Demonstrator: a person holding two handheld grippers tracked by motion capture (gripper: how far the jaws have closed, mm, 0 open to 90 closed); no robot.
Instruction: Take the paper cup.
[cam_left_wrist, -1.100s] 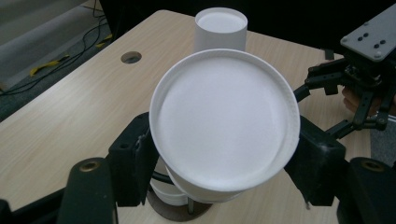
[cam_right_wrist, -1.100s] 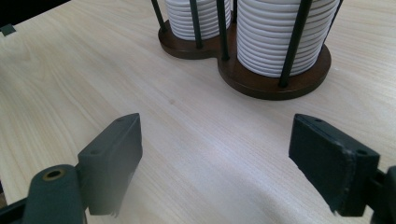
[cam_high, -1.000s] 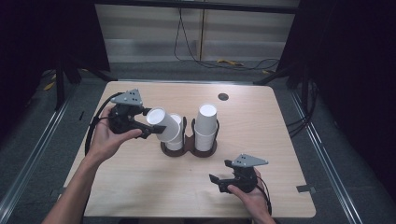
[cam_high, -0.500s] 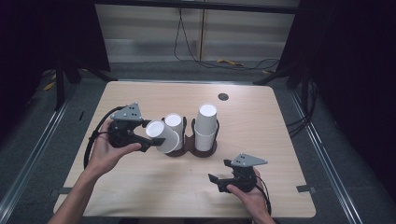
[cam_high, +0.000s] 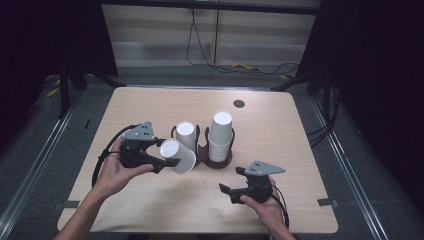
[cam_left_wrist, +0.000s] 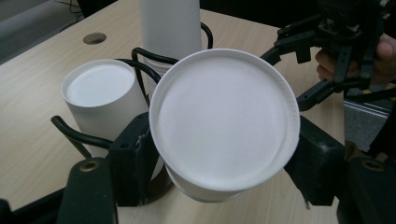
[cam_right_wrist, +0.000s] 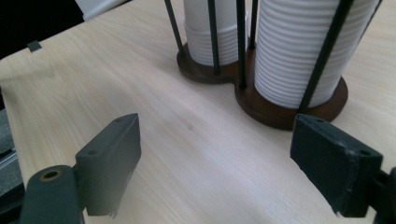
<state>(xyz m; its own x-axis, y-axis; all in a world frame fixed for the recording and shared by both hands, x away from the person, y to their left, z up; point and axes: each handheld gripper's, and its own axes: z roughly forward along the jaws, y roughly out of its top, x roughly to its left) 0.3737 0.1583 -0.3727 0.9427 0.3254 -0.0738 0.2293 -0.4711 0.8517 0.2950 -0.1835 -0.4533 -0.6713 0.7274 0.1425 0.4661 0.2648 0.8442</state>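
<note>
My left gripper (cam_high: 169, 161) is shut on a white paper cup (cam_high: 178, 156) that lies on its side just left of the cup holder. In the left gripper view the cup's round bottom (cam_left_wrist: 224, 116) faces the camera, with a jaw pressed on each side. The holder has a dark wooden base (cam_high: 223, 161) and black wire posts. It carries a short cup stack (cam_high: 185, 135) and a taller cup stack (cam_high: 220, 134). My right gripper (cam_high: 228, 192) rests near the table's front edge; its jaws have just been opening and nothing is between them (cam_right_wrist: 219, 158).
A dark round hole (cam_high: 239, 103) sits in the tabletop at the back right. Grey tape marks (cam_high: 327, 202) lie by the front corners. Cables run over the floor behind the table (cam_high: 280, 130). The right hand and gripper (cam_left_wrist: 348, 51) appear beyond the holder in the left gripper view.
The left gripper has carried the cup down and nearer to the front, from beside the short stack's top to low beside the holder. The right hand has kept its place.
</note>
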